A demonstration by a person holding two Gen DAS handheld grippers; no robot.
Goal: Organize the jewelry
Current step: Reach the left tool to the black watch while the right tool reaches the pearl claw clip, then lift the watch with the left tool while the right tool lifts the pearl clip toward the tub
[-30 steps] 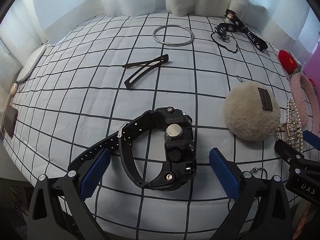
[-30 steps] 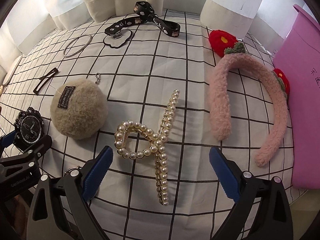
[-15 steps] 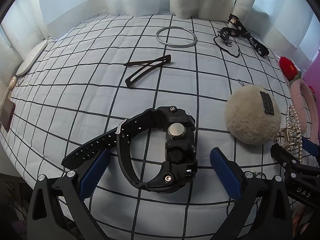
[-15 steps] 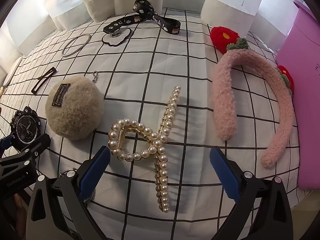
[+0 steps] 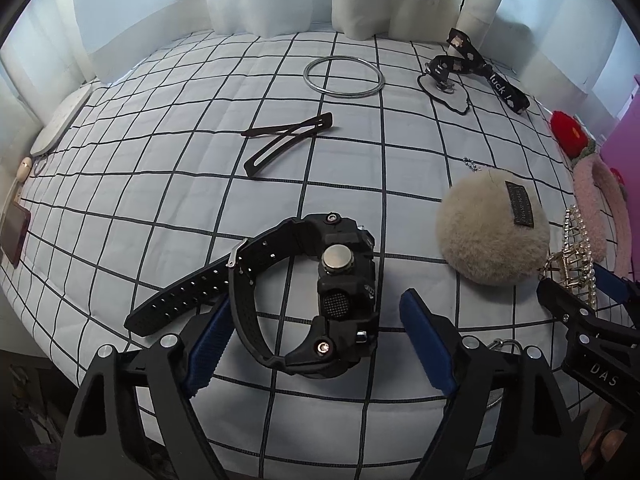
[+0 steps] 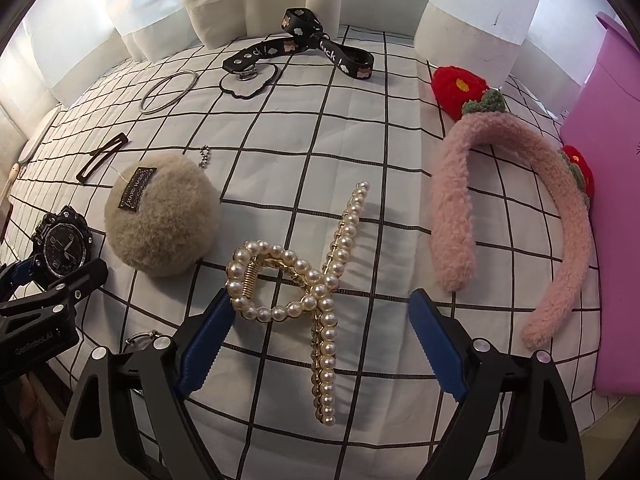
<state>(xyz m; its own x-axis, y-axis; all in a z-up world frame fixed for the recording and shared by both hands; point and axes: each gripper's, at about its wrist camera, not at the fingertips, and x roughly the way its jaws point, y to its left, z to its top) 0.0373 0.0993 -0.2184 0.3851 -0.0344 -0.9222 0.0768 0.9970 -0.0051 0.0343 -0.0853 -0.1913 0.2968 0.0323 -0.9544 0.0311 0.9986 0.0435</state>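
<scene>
A black wristwatch point(image 5: 320, 292) lies on its side on the checked cloth, between the open fingers of my left gripper point(image 5: 316, 332); it also shows in the right wrist view point(image 6: 62, 244). A pearl hair claw point(image 6: 304, 284) lies between the open fingers of my right gripper point(image 6: 320, 340); its edge shows in the left wrist view point(image 5: 574, 256). Neither gripper holds anything. A beige fluffy pompom point(image 5: 492, 232) point(image 6: 160, 216) sits between the watch and the claw.
A silver bangle point(image 5: 344, 78) point(image 6: 170, 90), a black hair clip point(image 5: 286, 140) point(image 6: 102, 156) and a black printed lanyard point(image 5: 476, 68) point(image 6: 300, 46) lie further back. A pink fuzzy headband point(image 6: 516, 216), a red knitted flower point(image 6: 458, 86) and a purple box point(image 6: 608, 184) are at the right. White pillows stand behind.
Both grippers have moved forward and down a little. The watch now sits deeper between my left fingers and the pearl claw deeper between my right fingers. Nothing was gripped.
</scene>
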